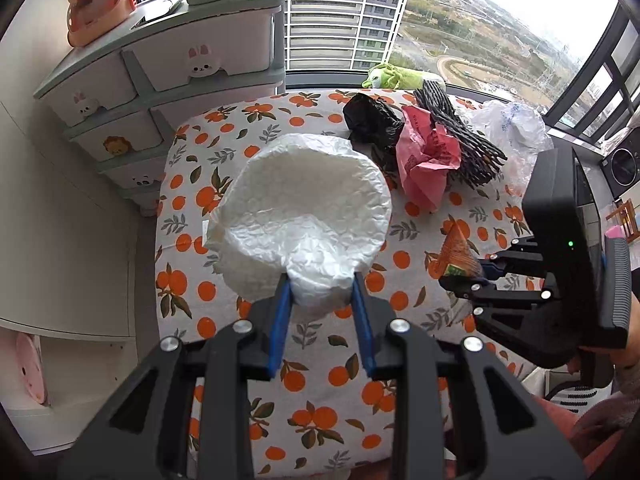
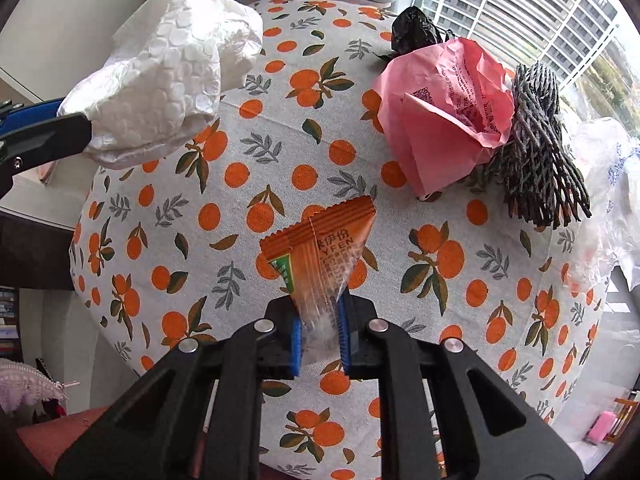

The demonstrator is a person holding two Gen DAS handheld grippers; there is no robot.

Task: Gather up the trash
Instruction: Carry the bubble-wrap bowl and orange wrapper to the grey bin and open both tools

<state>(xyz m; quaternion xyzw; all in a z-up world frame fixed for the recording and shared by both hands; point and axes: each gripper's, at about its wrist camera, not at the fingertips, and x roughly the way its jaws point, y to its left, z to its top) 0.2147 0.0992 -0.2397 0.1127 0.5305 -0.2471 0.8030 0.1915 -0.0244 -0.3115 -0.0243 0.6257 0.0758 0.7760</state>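
Trash here is a crumpled white bubble-wrap bag point(image 1: 304, 216), pinched at its neck by the left gripper point(image 1: 322, 300) mid-frame, and an orange snack wrapper point(image 2: 320, 252) whose clear end is clamped in the right gripper point(image 2: 320, 328), low centre over the orange-print tablecloth point(image 2: 440, 320).

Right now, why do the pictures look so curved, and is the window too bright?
Both views are fisheye, so the tablecloth bulges and corners go black. In the left wrist view the sky beyond the window is washed out. Daylight is soft, and nearby things stay sharp.
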